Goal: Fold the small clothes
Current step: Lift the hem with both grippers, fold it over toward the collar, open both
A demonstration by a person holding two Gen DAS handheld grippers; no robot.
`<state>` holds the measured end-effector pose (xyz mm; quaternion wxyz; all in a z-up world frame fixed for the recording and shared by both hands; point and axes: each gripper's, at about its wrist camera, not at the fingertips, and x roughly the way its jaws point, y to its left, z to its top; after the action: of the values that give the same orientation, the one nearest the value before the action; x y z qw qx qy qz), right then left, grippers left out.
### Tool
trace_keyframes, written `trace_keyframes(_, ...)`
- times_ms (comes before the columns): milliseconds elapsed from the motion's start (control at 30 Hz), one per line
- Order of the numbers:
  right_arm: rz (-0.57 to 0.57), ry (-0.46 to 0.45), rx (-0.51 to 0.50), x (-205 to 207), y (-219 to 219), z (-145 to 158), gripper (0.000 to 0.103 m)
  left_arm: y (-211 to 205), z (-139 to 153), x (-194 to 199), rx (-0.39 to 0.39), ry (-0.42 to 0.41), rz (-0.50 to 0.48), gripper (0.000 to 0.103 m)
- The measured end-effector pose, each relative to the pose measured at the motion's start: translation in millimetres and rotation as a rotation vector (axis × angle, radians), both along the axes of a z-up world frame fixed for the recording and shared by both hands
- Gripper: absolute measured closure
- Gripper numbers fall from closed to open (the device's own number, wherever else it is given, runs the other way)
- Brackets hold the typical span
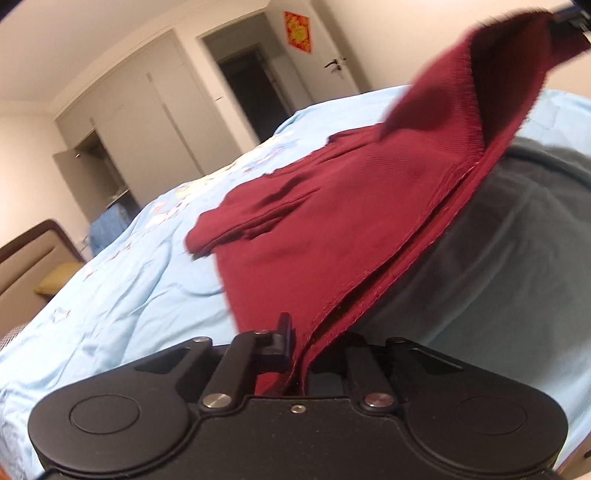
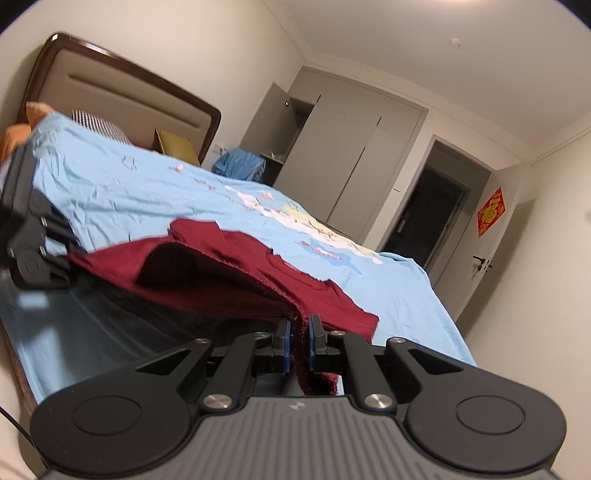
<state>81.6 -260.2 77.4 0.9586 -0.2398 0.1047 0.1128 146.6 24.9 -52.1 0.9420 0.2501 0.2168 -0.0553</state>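
Open bedsheet ahead, cloth strung between the two tools

From the left gripper (image 1: 295, 343), the bedsheet (image 1: 122, 295) lies bare from 9 to 11 o'clock. The lifted red garment (image 1: 332, 229) blocks 12 to 1 o'clock, with a dark grey fabric mass (image 1: 517, 258) at 2 to 3. From the right gripper (image 2: 299, 343), bare sheet runs at 1 to 2 o'clock up to the wardrobe (image 2: 343, 162); the headboard (image 2: 122, 96) closes 10 to 11.

My left gripper (image 1: 295, 343): right finger buried under the maroon garment (image 1: 332, 229), only the left finger shows. My right gripper (image 1: 569, 18) is cut off at the top corner in the left view. Garment edges motion-blurred. Print on the bed sheet (image 2: 110, 184) too small to make out. Headboard (image 1: 26, 254) cropped at the left edge.
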Motion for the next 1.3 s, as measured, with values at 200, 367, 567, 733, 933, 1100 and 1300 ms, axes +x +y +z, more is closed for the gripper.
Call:
trace_keyframes(200,-0.03,0.01,-0.106,0,14,-24,0.093,17,24,-24,-0.007,-0.19,0.061,0.098)
trace_keyframes(367,-0.055,-0.047,-0.113,-11,20,-27,0.094,19,46,-43,-0.036,-0.282,0.071,0.098)
trace_keyframes(567,-0.091,-0.172,-0.124,-39,22,-17,0.094,13,70,-79,-0.058,-0.349,0.053,0.098)
trace_keyframes(733,-0.102,-0.279,-0.116,-70,27,-5,0.094,16,97,-114,-0.089,-0.379,0.028,0.098)
trace_keyframes(933,-0.117,-0.401,-0.083,-101,34,15,0.094,25,130,-152,-0.159,-0.4,-0.027,0.098)
trace_keyframes(1100,-0.115,-0.399,-0.053,-103,36,20,0.094,29,141,-161,-0.174,-0.336,-0.065,0.098)
trace_keyframes(1300,-0.121,-0.346,-0.046,-80,36,13,0.093,32,145,-148,-0.205,-0.252,-0.07,0.094)
